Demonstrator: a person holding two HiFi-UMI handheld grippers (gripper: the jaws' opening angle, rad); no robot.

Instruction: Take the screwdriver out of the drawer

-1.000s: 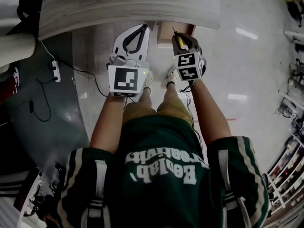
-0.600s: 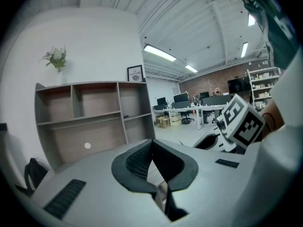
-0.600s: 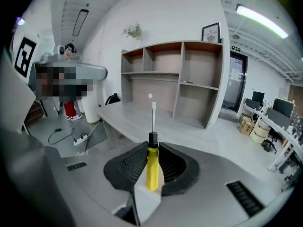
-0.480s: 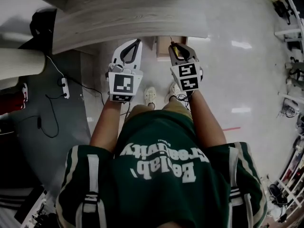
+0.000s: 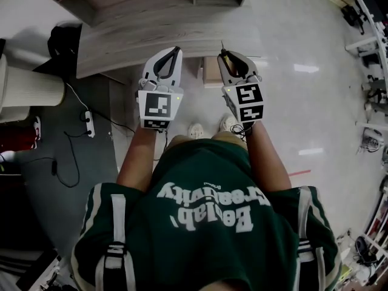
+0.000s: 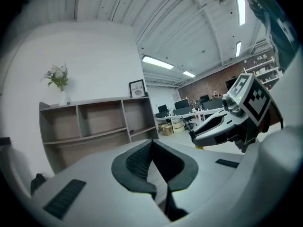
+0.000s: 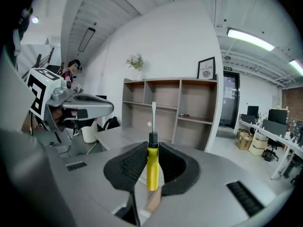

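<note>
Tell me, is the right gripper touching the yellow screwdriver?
Touching. In its own view, the right gripper clamps the screwdriver by its yellow handle, jaws pressed against both sides.

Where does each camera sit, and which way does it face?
Head view: on the person's head, facing steeply down; shows shirt, arms, left gripper, right gripper.
Left gripper view: on the left gripper, along its shut, empty jaws toward the shelf unit.
Right gripper view: on the right gripper, along jaws clamping the screwdriver.
Shared: both gripper views show the shelf unit and the other gripper.
</note>
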